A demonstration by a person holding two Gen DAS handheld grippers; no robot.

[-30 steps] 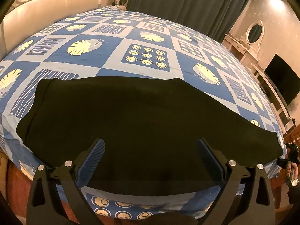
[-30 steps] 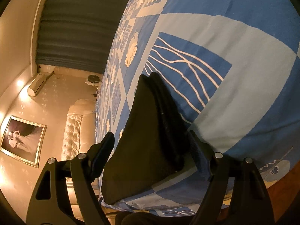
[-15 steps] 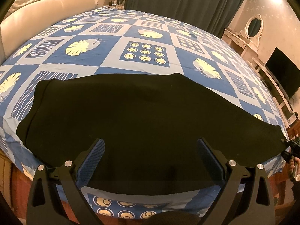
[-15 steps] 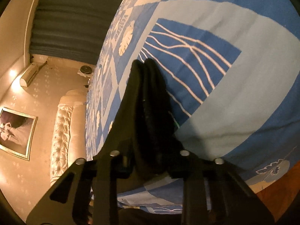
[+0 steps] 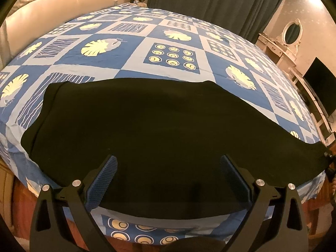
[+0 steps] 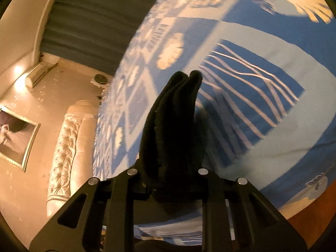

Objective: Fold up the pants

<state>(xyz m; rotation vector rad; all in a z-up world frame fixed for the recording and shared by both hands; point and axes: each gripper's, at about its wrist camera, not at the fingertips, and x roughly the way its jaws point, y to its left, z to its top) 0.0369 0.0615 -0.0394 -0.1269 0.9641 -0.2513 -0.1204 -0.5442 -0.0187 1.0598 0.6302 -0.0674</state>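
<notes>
Black pants (image 5: 151,130) lie flat across the near side of a bed with a blue patterned cover (image 5: 172,48), stretched from left to right. My left gripper (image 5: 168,168) is open above their near edge, with nothing between its blue pads (image 5: 105,178). My right gripper (image 6: 174,168) is shut on the bunched end of the pants (image 6: 176,117), which stands up between the jaws, lifted off the cover (image 6: 262,96). In the left wrist view this end shows at the far right (image 5: 315,157).
A padded cream headboard (image 5: 52,6) is at the left end of the bed. Dark curtains (image 5: 210,0) hang behind. A dresser with an oval mirror (image 5: 292,31) and a dark TV (image 5: 321,86) stand to the right. The bed's near edge drops to a wooden frame.
My right gripper has closed on the end of the pants and raised it off the cover. My left gripper has stayed open, drifting only slightly over the pants.
</notes>
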